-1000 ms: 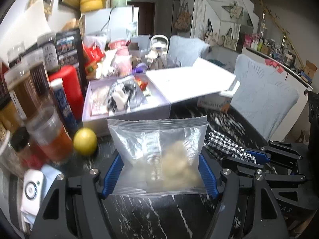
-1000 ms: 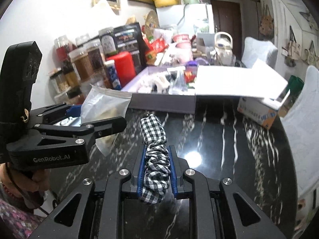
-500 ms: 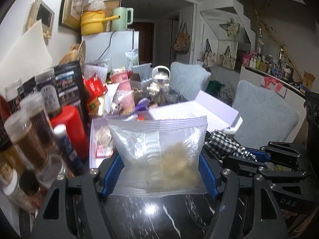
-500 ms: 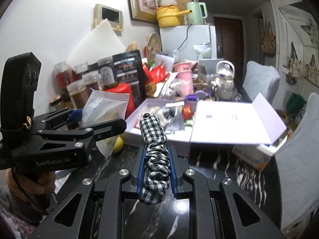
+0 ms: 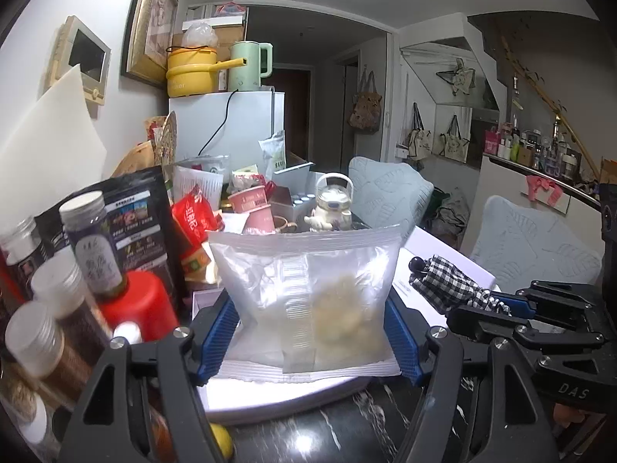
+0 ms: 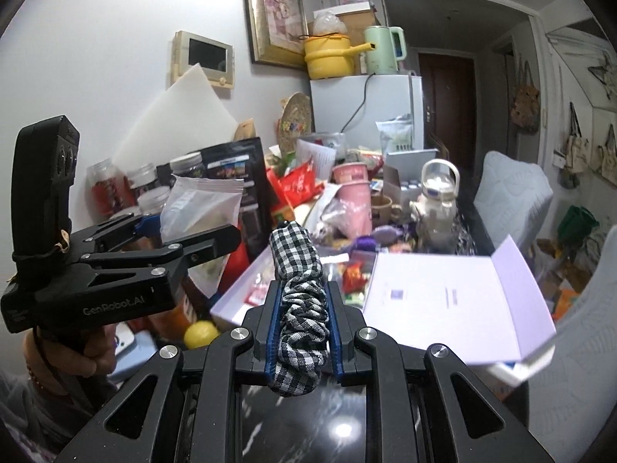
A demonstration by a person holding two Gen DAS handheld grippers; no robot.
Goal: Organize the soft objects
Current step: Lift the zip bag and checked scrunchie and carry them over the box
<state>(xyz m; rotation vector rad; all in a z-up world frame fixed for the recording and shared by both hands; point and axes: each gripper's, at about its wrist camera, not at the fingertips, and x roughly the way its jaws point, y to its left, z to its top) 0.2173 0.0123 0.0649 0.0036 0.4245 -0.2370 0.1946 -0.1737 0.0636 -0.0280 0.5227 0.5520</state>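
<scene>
My left gripper [image 5: 308,324] is shut on a clear plastic bag [image 5: 308,293] with pale soft lumps inside, held up in the air. The bag also shows in the right wrist view [image 6: 200,208], with the left gripper [image 6: 185,239] at the left. My right gripper [image 6: 300,320] is shut on a black-and-white checked scrunchie [image 6: 299,293], which also shows at the right of the left wrist view [image 5: 447,285]. An open lilac box [image 6: 239,289] with small items inside lies ahead, its lid [image 6: 443,301] folded open to the right.
Jars [image 5: 88,247], a red canister [image 5: 139,308], snack packets [image 5: 193,223] and a white kettle [image 6: 435,200] crowd the table's left and back. A yellow lemon [image 6: 200,333] lies by the box. Padded chairs [image 5: 532,247] stand to the right. The black marble tabletop [image 6: 339,424] is below.
Both grippers have lifted and tilted upward with their loads; the table and box have dropped lower in view. The grips on the bag and scrunchie are unchanged.
</scene>
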